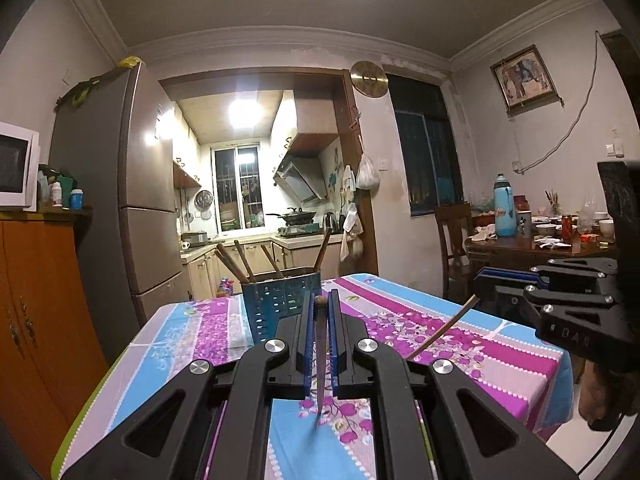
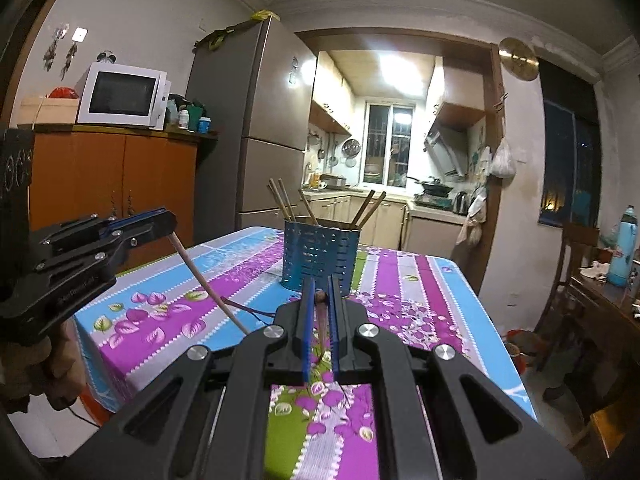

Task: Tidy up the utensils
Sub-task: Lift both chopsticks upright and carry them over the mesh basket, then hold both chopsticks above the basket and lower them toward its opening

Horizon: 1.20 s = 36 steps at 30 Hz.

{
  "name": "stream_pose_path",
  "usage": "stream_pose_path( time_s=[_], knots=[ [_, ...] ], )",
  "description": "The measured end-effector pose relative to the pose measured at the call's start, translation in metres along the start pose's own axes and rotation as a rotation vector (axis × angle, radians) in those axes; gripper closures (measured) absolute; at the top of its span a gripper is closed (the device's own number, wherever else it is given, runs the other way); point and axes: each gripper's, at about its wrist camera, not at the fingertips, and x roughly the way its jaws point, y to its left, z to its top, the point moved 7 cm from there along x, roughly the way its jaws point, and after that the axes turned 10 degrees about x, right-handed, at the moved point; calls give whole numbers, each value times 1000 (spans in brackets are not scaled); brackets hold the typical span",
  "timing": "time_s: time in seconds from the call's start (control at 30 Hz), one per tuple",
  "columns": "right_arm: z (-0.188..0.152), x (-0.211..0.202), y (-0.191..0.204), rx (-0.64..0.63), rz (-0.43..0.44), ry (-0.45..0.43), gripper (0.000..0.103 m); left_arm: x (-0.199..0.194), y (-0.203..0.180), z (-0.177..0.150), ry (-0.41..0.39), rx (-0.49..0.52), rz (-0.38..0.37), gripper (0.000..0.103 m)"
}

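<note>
A blue perforated utensil holder (image 1: 280, 304) (image 2: 320, 258) stands on the floral tablecloth with several wooden chopsticks (image 1: 236, 262) (image 2: 280, 200) upright in it. My left gripper (image 1: 320, 300) is shut on one wooden chopstick (image 1: 321, 360), held above the table in front of the holder. In the right wrist view the left gripper (image 2: 160, 220) is at the left, its chopstick (image 2: 208, 284) slanting down. My right gripper (image 2: 320, 296) is shut on another chopstick (image 2: 322, 332). In the left wrist view the right gripper (image 1: 492, 284) is at the right, its chopstick (image 1: 444, 328) slanting down.
The table (image 1: 500, 344) (image 2: 420, 280) has a purple, blue and green floral cloth. An orange cabinet (image 2: 116, 176) with a microwave (image 2: 122, 96) and a fridge (image 2: 256, 120) stand at the left. A cluttered wooden table (image 1: 540, 244) and chair (image 1: 454, 236) are at the right.
</note>
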Motion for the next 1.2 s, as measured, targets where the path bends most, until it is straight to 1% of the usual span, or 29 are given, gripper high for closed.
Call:
stream_pose_path(
  time_s=[0.17,0.4,0.57,0.97,1.2],
  knots=[
    [21,16,-6,18,29,53,98,20,7,11,14,-12,-16,95],
    [48,28,-2,14,59,86,98,37,22,21,25,-29,-24,95],
    [60,36,-2,15,76,102,98,43,27,20,43,-34,-31,95],
    [66,50,-9,37,75,121,98,53,39,23,123,-28,33,95],
    [69,52,-9,38,75,119,98,58,43,27,156,-24,53,95]
  ],
)
